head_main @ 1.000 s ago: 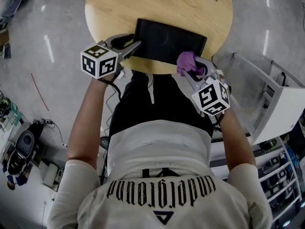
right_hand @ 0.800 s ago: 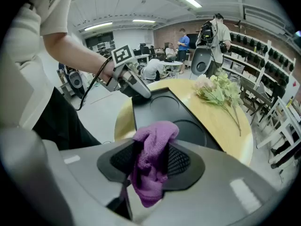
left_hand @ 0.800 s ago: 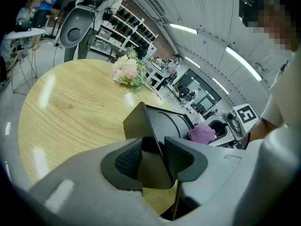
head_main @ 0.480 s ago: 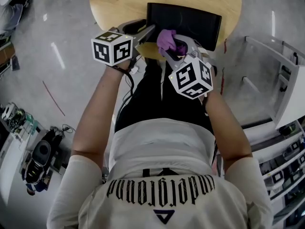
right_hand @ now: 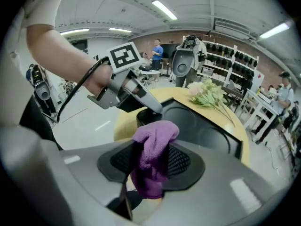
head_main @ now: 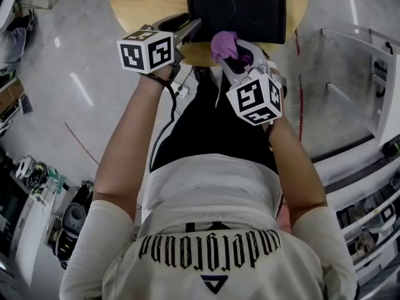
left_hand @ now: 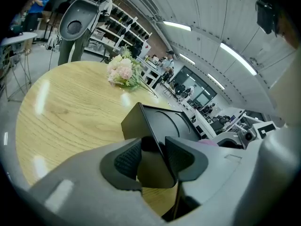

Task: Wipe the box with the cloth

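Well, at my 11 o'clock my left hand-held gripper (left_hand: 153, 157) is closed across the 7 o'clock corner of the box (head_main: 237, 14), one pad on the lid side and one on the wall side. I judge that this hold is what lets me rub firmly without the box skating over the bench (head_main: 144, 5). The box lies flat, black and glossy, at my 12 o'clock, close to the bench's near edge.

Just right of that corner, at about 6 o'clock on the box, the purple cloth (head_main: 224, 44) sits bunched over the near rim; I cannot tell if it touches. My right hand-held gripper (right_hand: 151, 161) pinches it tight, with a tuft standing past the pads.

To wipe well I'd put that tuft on the lid, not the jaw tips, and tilt so the cloth lies flatter. I'd sweep from 6 o'clock toward 3 o'clock in long overlapping strokes, away from the left jaws, so the two don't knock. Light, even pressure should do, since a glossy lid likely shows streaks. The flowers (left_hand: 123, 71), beyond the box's 12 o'clock side, stand well apart, but I'd stop short of them
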{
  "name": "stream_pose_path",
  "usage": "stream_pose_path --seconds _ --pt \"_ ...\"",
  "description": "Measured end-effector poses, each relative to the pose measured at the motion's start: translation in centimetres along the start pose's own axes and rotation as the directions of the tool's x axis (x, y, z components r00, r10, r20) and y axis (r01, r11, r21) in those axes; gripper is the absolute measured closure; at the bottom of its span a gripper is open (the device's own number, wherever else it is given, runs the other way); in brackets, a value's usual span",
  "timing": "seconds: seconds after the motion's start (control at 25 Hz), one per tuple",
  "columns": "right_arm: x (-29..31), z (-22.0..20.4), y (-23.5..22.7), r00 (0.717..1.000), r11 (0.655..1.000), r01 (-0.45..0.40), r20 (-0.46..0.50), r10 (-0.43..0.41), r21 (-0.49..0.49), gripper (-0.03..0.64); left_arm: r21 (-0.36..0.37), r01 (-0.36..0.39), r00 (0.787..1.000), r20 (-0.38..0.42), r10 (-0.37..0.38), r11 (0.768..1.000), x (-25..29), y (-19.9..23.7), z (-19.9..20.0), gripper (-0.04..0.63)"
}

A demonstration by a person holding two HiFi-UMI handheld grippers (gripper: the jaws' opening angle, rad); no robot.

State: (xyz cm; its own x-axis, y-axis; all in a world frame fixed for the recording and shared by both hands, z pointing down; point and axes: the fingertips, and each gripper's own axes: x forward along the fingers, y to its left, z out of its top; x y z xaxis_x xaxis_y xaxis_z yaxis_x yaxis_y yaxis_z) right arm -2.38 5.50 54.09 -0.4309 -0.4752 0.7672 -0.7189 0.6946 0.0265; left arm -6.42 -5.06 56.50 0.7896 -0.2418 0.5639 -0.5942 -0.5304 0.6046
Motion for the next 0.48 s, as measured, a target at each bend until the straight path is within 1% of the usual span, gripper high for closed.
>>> stream_pose_path --seconds 0.12,0.24,0.36,0.48 --pt "-3.5 -4.7 -2.8 0.997 0.995 0.073 -0.021 -0.072 0.069 0.459 0.003 0.007 1.0 -0.001 -0.007 1.0 0.8 -1.4 -0.6 0.42" --pt "-5.3 -8.9 -5.0 0.99 0.981 0.129 -0.075 -0.12 0.142 0.46 0.013 0.007 1.0 -0.001 -0.007 1.0 1.0 -1.6 -0.7 0.419" --pt "-6.1 -12.3 -7.0 0.979 0.955 0.184 -0.13 -0.156 0.233 0.459 0.016 0.011 1.0 -0.003 -0.011 1.0 1.0 -1.5 -0.6 0.418" --pt "-6.4 -14.6 -8.6 0.967 0.924 0.233 -0.171 -0.188 0.303 0.459 0.019 0.024 1.0 -0.01 -0.024 1.0 1.2 -1.8 -0.6 0.416"
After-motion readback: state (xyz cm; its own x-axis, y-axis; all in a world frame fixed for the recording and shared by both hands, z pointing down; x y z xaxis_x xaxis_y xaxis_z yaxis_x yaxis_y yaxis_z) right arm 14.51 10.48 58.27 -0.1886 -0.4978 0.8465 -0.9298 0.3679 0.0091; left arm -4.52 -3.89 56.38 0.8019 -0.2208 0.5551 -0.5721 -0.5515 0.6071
